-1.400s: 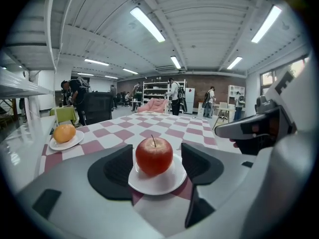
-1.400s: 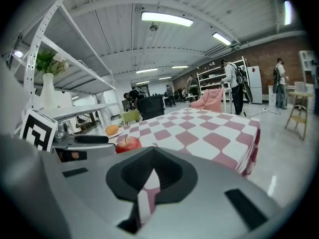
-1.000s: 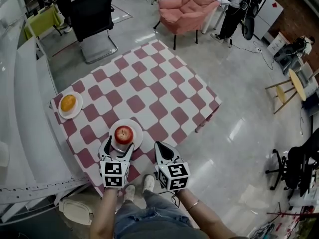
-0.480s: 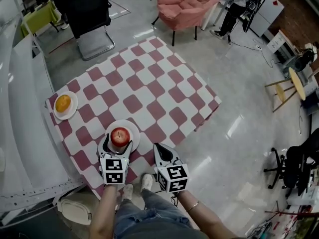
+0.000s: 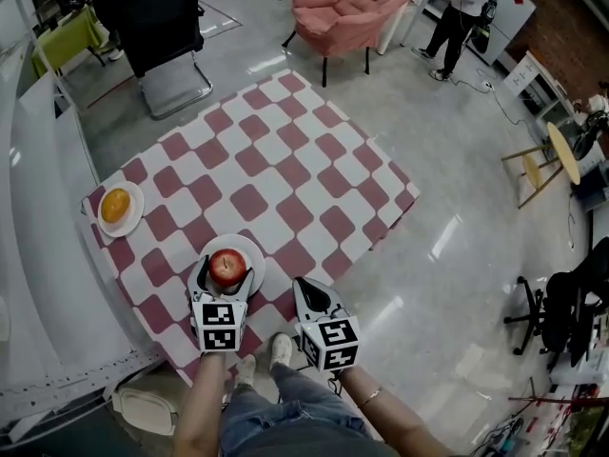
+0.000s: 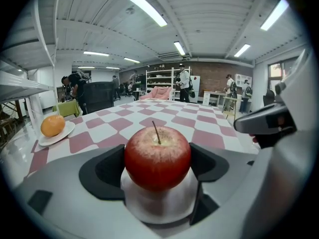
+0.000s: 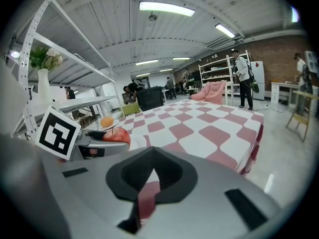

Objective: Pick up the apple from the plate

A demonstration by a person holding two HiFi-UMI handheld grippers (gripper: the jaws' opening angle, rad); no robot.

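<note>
A red apple (image 5: 226, 267) stands on a small white plate (image 5: 255, 256) at the near edge of the red-and-white checked table (image 5: 285, 160). My left gripper (image 5: 226, 272) is open, one jaw on each side of the apple. In the left gripper view the apple (image 6: 157, 157) fills the gap between the two black pads (image 6: 104, 171), stem up, on the plate (image 6: 154, 205). I cannot tell whether the pads touch it. My right gripper (image 5: 306, 289) hovers by the table's near corner, to the right of the plate, shut and empty (image 7: 147, 180). It sees the apple (image 7: 116, 135) at its left.
An orange (image 5: 115, 205) lies on a second white plate (image 5: 134, 196) at the table's left edge. White shelving (image 5: 38, 255) runs along the left. A black chair (image 5: 166, 36) and a pink armchair (image 5: 338, 8) stand beyond the table. People stand at the far right.
My left gripper has slid forward over the plate, so its jaws now flank the apple instead of ending short of it. The right gripper has stayed put.
</note>
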